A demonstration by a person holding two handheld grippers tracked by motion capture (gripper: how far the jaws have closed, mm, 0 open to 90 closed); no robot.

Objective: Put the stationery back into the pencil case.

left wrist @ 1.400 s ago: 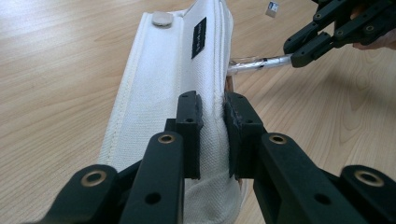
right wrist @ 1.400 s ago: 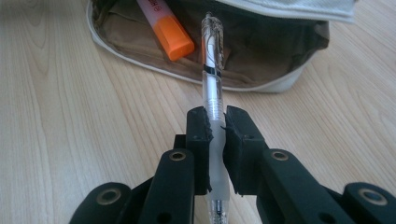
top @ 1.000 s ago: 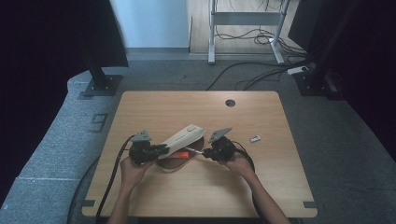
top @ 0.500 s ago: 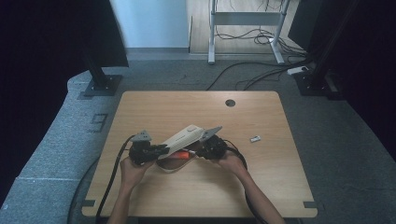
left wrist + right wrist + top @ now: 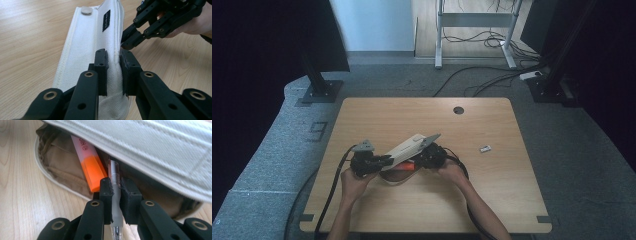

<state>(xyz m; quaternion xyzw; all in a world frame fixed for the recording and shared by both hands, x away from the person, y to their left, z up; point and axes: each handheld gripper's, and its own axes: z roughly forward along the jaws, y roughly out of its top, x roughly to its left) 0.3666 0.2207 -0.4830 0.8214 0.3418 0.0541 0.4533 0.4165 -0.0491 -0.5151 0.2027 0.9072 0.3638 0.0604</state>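
Note:
A white canvas pencil case (image 5: pixel 409 146) lies at the table's middle with its flap (image 5: pixel 87 45) raised. My left gripper (image 5: pixel 113 58) is shut on the flap's stitched edge and holds it up; it sits at the case's left end (image 5: pixel 383 161). My right gripper (image 5: pixel 116 183) is shut on a clear pen (image 5: pixel 115 171) with a silver collar. The pen's far end reaches into the case's brown-lined opening (image 5: pixel 57 157), beside an orange highlighter (image 5: pixel 91 167) lying inside. From above, the right gripper (image 5: pixel 421 161) sits under the flap's right side.
A small pale object (image 5: pixel 485 149) lies on the wooden table (image 5: pixel 492 200) right of the hands. A round cable hole (image 5: pixel 458 110) sits near the far edge. Black cables trail from both grippers toward the near edge.
My right hand has slid left across the table, bringing the pen under the raised flap. The left hand and the flap have stayed where they were.

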